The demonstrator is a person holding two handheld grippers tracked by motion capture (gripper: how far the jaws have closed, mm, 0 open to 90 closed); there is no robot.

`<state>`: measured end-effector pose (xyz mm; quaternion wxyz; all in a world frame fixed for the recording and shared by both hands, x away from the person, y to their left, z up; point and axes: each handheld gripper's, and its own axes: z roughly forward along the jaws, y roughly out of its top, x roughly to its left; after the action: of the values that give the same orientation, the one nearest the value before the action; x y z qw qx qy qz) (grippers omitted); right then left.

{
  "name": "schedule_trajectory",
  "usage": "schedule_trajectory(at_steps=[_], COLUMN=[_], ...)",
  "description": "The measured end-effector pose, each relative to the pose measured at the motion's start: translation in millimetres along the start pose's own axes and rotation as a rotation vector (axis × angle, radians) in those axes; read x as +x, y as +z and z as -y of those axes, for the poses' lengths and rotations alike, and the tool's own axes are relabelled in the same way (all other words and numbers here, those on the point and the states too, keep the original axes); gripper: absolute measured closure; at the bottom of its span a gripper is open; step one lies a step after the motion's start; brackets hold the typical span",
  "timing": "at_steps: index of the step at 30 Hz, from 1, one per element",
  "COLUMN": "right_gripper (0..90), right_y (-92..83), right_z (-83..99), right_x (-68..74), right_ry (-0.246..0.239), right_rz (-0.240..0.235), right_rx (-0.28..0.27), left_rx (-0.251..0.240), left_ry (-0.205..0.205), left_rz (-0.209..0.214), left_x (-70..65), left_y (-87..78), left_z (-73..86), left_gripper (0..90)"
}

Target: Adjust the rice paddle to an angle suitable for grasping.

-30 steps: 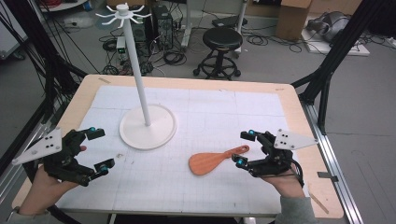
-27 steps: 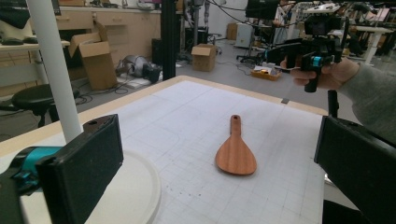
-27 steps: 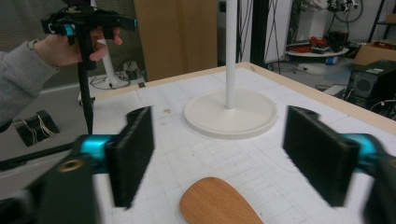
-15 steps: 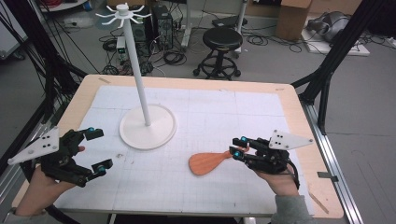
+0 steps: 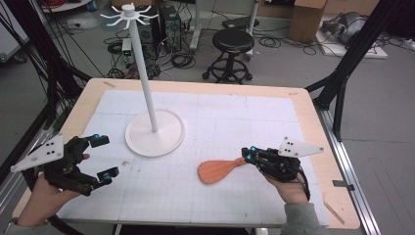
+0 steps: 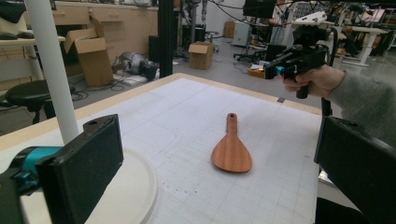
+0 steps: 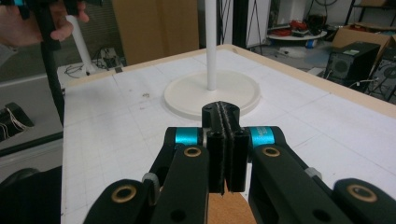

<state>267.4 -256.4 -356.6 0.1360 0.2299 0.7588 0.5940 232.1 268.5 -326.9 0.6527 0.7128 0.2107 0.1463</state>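
Observation:
A wooden spatula (image 5: 215, 171) lies flat on the white mat, blade toward the left, handle toward my right gripper (image 5: 249, 156). That gripper has just been closing and is now shut, its pads pressed together with nothing between them (image 7: 224, 140). The spatula (image 7: 229, 210) shows just beneath the jaws. From the left gripper view the right gripper (image 6: 273, 71) hovers above the table behind the spatula (image 6: 231, 154), apart from it. My left gripper (image 5: 105, 156) stands open at the mat's front left, empty.
A white stand with a round base (image 5: 154, 134) and a tall pole topped by hooks (image 5: 128, 12) stands at the mat's left centre. The wooden table edge (image 5: 333, 171) frames the mat. Stool, boxes and cables lie on the floor beyond.
The right gripper has shifted left to the spatula's handle end and its jaws have gone from wide open to shut. The left gripper and the spatula have stayed put.

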Motion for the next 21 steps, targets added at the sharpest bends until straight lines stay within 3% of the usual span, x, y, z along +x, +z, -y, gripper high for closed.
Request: schedule_trajectory(at_steps=[2,3,6,10,21], right_gripper=[88.7,88.7,88.7,88.7,88.7], right_y=[4.2,9.0,13.5,28.2,62.8], right_z=[1.5,6.4,10.2,17.0,25.0], right_x=[0.3,-3.0,-6.4,-8.6,-7.7], right_ry=[0.002,0.057,0.074,0.051,0.005], right_rz=[0.001,-0.025,-0.020,-0.015,-0.018], right_rx=[0.013,-0.019,-0.003,0.073,0.170], left_rx=[0.000,0.000,-0.001,-0.002,-0.002], left_ry=[0.000,0.001,-0.001,-0.005,-0.009], left_rz=[-0.001,-0.001,-0.002,-0.006,-0.005], left_x=[-0.1,0.1,0.3,1.7,1.7], left_y=[-0.2,-0.8,-1.4,-2.2,-2.3], left_z=[0.0,0.1,0.4,1.6,2.7], left_gripper=[1.7,1.7,1.7,1.7,1.7])
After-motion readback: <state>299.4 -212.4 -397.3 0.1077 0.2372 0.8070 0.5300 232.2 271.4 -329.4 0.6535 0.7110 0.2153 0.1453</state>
